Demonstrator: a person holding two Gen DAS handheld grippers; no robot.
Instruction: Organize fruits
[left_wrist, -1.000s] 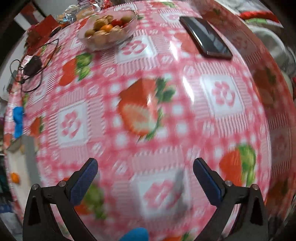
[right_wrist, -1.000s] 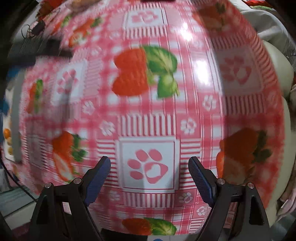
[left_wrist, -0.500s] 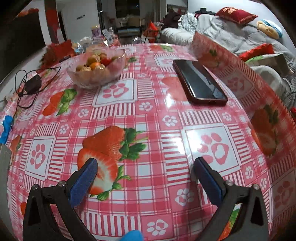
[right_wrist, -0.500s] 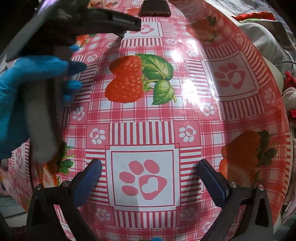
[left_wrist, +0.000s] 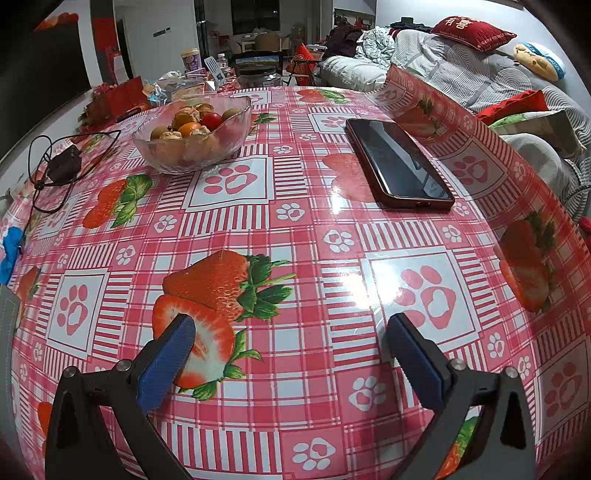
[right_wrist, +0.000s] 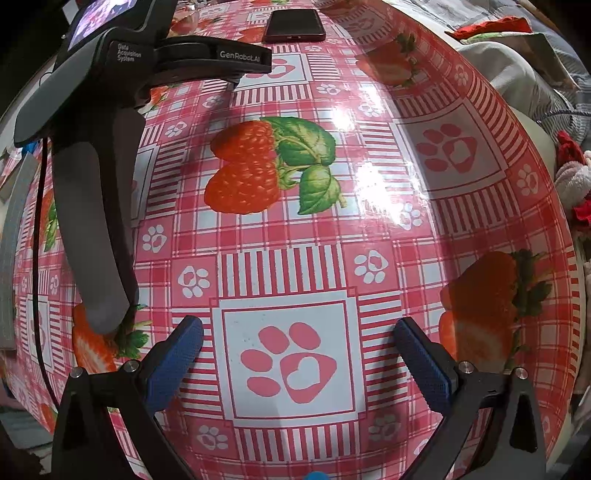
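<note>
Left wrist view: far left, the clear glass fruit bowl (left_wrist: 192, 142) hides its lower fruit. Both grippers, left gripper (left_wrist: 290, 360) and right gripper (right_wrist: 297, 363), hold fingers wide apart over bare counter (left_wrist: 295, 236); the right's have just been opening, nothing between.

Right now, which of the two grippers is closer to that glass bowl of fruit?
Left, probably. The left gripper faces the glass bowl across open tablecloth, up and to its left. The right gripper aims almost straight down at the cloth, with no bowl in its view.

Left wrist view: bowl (left_wrist: 192, 142) holding fruits (left_wrist: 192, 122) is set on the table (left_wrist: 295, 236) at 11 o'clock; phone (left_wrist: 399, 164) is laid at 1 o'clock; charger with cable (left_wrist: 62, 168) is placed left of bowl
</note>
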